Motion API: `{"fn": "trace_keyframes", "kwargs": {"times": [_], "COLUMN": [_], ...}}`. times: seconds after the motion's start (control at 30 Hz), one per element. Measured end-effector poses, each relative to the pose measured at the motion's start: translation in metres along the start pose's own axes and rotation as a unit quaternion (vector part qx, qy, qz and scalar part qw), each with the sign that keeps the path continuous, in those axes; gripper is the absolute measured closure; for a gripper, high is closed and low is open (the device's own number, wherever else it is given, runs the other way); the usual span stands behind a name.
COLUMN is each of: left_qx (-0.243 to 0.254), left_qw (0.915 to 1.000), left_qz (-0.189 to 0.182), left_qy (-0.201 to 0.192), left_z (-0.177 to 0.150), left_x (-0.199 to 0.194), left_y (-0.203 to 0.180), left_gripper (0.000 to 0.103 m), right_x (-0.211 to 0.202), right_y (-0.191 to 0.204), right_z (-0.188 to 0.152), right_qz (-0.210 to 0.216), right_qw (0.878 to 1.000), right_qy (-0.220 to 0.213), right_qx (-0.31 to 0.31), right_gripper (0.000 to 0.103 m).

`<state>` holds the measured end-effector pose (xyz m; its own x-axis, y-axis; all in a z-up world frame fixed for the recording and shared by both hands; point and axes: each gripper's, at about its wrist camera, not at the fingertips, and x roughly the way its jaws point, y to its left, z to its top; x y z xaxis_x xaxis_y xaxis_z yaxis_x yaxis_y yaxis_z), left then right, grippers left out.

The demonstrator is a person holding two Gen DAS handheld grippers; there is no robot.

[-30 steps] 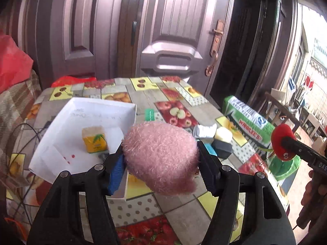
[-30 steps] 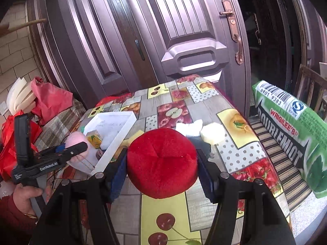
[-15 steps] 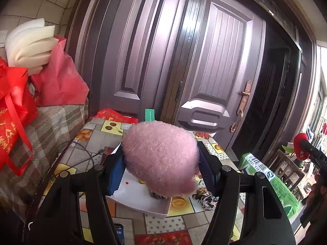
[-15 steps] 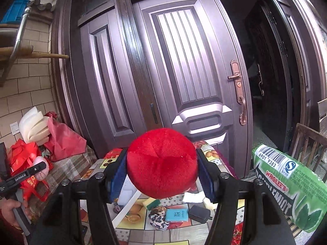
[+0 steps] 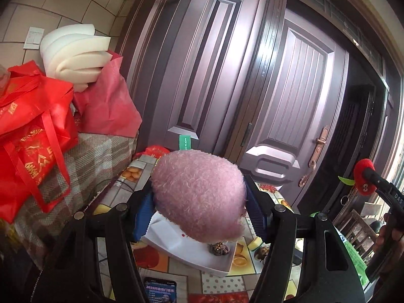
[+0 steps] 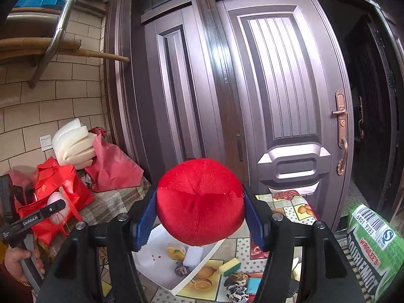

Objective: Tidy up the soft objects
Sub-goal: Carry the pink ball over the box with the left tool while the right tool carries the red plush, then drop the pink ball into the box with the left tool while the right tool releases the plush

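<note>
Moved since 1 s ago: both claws raised and tilted up; the bench, which filled both views then, now sits low in frame w/ doors filling the top. Grips unchanged.
Left claw (image 5: pixel 199 212): pinching pink plush (image 5: pixel 198 195) across its widest part; fur bulges past both blue pads. Judged: wide side grip keeps a squashy item from slipping during carry.
Pink plush position: held in air, above white tray (image 5: pixel 192 255); not touching it. Green tag sticks up behind the plush.
White tray: on bench (image 6: pixel 300 209), tilted look due to lens. Holds a yellow carton (image 6: pixel 176 250), a dark crumpled item (image 5: pixel 218 248) and a white block. Judged: tray is the likely drop point for soft items.
Right claw (image 6: pixel 200 214): pinching red plush (image 6: pixel 200 202) at both sides, seam facing camera. Also seen far right in left wrist view, w/ eyes and a green leaf.
Red plush position: in air, above tray's right half; clear of bench.
Around, left: red bags (image 5: pixel 32 131), white foam stack (image 5: pixel 75 50), checked cloth beneath. Phone (image 5: pixel 160 290) at bench's near edge.
Around, right: yellow-green sponge (image 6: pixel 229 266), patterned cloth piece, blue pad on bench beside tray; green gum pack (image 6: pixel 373 250) at far right.
In the way: tray contents take up part of the floor; judged, free space is mostly at its left part. Both plushes hide the area directly under each claw, so clearance there cannot be told.
</note>
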<state>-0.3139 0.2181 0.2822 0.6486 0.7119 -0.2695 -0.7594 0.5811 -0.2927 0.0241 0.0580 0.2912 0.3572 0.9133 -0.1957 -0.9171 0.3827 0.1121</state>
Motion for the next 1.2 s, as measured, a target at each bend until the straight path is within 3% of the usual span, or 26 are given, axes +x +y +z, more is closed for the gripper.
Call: {"fn": "trace_keyframes", "kwargs": {"times": [0.27, 0.5, 0.7, 0.93, 1.07, 1.2], "left_qx": [-0.007, -0.002, -0.009, -0.002, -0.005, -0.003], "left_qw": [0.9999, 0.998, 0.9887, 0.9735, 0.9665, 0.9658], "left_qz": [0.009, 0.005, -0.001, 0.006, 0.013, 0.02], "left_qy": [0.001, 0.063, 0.149, 0.228, 0.256, 0.258], "left_z": [0.004, -0.017, -0.049, -0.086, -0.105, -0.11], "left_x": [0.012, 0.069, 0.149, 0.227, 0.252, 0.265], "left_y": [0.014, 0.017, 0.022, 0.023, 0.027, 0.026], "left_gripper": [0.037, 0.037, 0.037, 0.037, 0.037, 0.036], "right_x": [0.033, 0.093, 0.153, 0.205, 0.232, 0.25], "right_y": [0.025, 0.037, 0.041, 0.055, 0.061, 0.065], "right_z": [0.001, -0.038, -0.096, -0.165, -0.191, -0.204], "right_qz": [0.031, 0.044, 0.05, 0.072, 0.078, 0.074], "right_qw": [0.999, 0.993, 0.977, 0.948, 0.936, 0.933], "right_qy": [0.017, 0.104, 0.206, 0.307, 0.341, 0.347], "right_qx": [-0.022, -0.027, -0.032, -0.042, -0.049, -0.056], "right_gripper": [0.04, 0.04, 0.04, 0.04, 0.04, 0.037]}}
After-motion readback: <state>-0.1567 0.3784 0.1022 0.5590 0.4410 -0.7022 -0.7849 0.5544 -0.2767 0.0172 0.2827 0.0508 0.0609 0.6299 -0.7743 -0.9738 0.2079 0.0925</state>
